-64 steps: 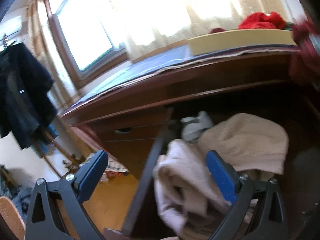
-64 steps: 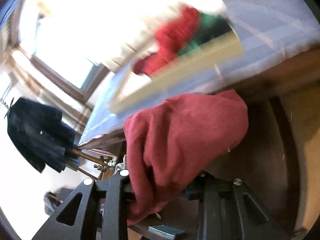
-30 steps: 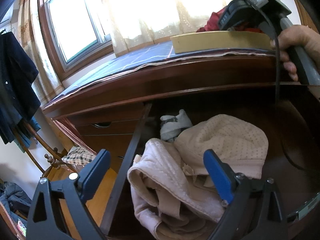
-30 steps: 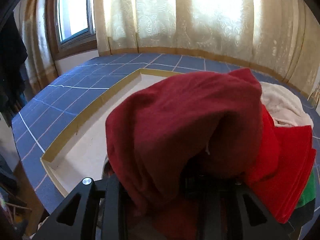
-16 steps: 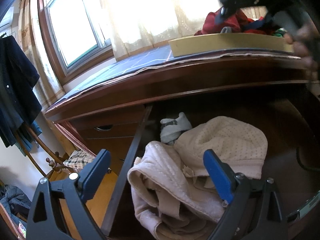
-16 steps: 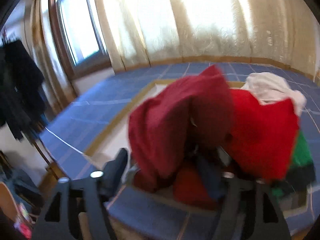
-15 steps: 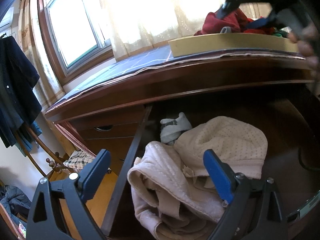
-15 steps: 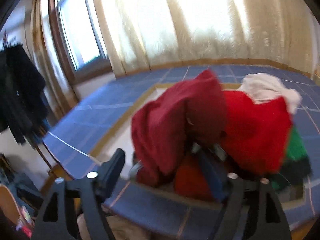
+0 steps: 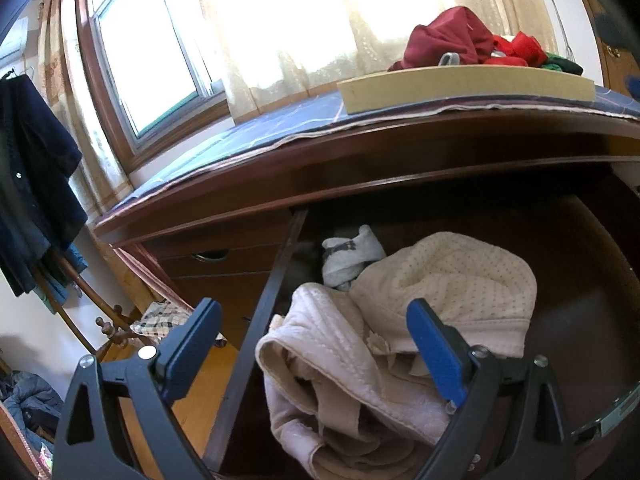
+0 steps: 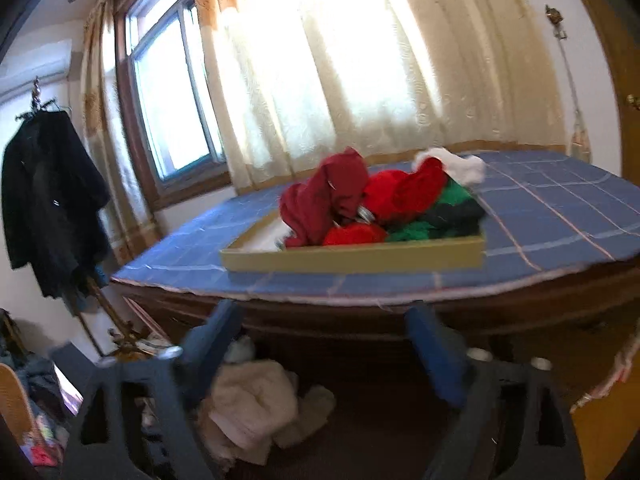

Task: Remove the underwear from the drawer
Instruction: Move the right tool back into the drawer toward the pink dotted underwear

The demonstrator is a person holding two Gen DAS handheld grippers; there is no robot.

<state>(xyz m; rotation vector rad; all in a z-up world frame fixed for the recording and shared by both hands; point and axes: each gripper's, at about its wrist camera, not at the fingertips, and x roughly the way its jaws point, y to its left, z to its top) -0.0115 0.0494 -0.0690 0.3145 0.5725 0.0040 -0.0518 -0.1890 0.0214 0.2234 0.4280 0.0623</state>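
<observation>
Left gripper gapes over drawer holding pale underwear.

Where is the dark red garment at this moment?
The dark red garment lies in the shallow beige tray on the blue checked cloth, at the left of the pile, beside the bright red clothes.

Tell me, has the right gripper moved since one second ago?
Yes. The right gripper has pulled back from the tray, leaving the dark red garment there.
</observation>
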